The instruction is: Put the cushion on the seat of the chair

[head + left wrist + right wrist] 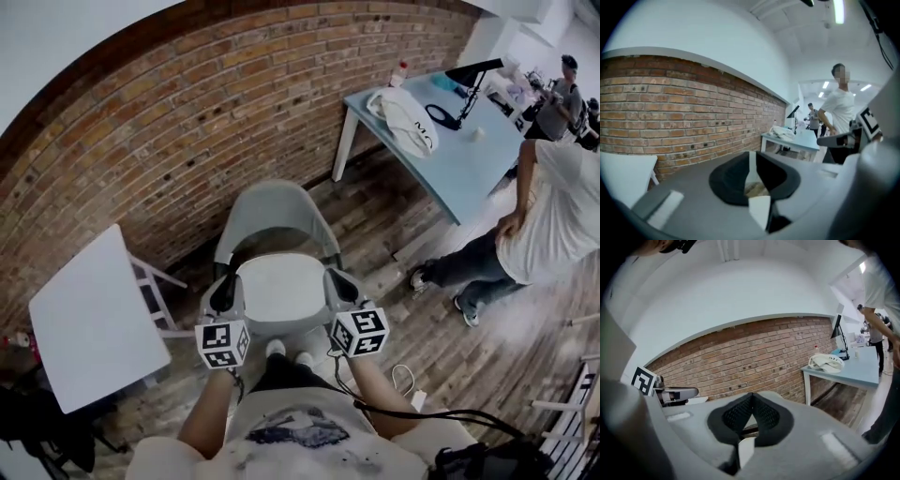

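A white, rounded square cushion (pixel 281 289) hangs between my two grippers, just in front of and above the grey chair (pixel 272 199), whose seat it mostly hides. My left gripper (pixel 224 291) grips the cushion's left edge, and in the left gripper view a white strip of cushion (pixel 751 174) sits between the black pads of the left gripper (pixel 751 161). My right gripper (pixel 338 284) holds the right edge. In the right gripper view the right gripper (pixel 752 397) has its tips together, with a white bit of cushion (pixel 746 449) pinched lower down between them.
A white side table (pixel 94 319) stands left of the chair against the brick wall (pixel 187 122). A pale blue table (pixel 455 159) with a white bag (pixel 405 117) is at the upper right. A person (pixel 544 216) stands beside it. A cable (pixel 403 375) lies on the wooden floor.
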### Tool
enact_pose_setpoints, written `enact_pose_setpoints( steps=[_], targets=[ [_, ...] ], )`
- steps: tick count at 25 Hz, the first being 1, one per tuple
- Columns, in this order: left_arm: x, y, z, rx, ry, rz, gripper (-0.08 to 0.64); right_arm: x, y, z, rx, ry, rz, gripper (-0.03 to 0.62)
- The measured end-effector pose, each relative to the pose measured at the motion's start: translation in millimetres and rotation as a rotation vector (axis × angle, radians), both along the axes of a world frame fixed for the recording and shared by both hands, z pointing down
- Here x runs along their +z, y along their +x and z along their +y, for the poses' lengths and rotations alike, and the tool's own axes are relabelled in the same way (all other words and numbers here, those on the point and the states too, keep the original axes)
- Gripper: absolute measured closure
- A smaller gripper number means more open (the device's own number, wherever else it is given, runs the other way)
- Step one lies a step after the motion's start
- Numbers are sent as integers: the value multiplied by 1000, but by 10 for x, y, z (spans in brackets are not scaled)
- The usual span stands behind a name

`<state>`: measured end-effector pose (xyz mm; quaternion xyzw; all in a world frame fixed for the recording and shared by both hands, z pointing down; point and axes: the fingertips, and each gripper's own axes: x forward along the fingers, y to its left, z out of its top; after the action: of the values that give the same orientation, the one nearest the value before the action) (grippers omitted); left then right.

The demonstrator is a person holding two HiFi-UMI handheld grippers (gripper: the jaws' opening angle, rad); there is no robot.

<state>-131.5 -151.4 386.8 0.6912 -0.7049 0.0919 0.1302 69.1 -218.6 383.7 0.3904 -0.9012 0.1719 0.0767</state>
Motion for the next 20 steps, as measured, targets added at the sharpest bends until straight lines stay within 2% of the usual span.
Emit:
enact_pose_setpoints(
  steps=[5,10,20],
  targets=[
    [-362,125,59,13,61,-22,562,-322,22,97,-15,43,-12,594],
    [-573,201,87,24,99,-16,568,-550,59,142,-15,81,-17,594],
    [-654,285,11,39,111,-3,568,-652,60,121,-28,97,-11,594]
  ],
)
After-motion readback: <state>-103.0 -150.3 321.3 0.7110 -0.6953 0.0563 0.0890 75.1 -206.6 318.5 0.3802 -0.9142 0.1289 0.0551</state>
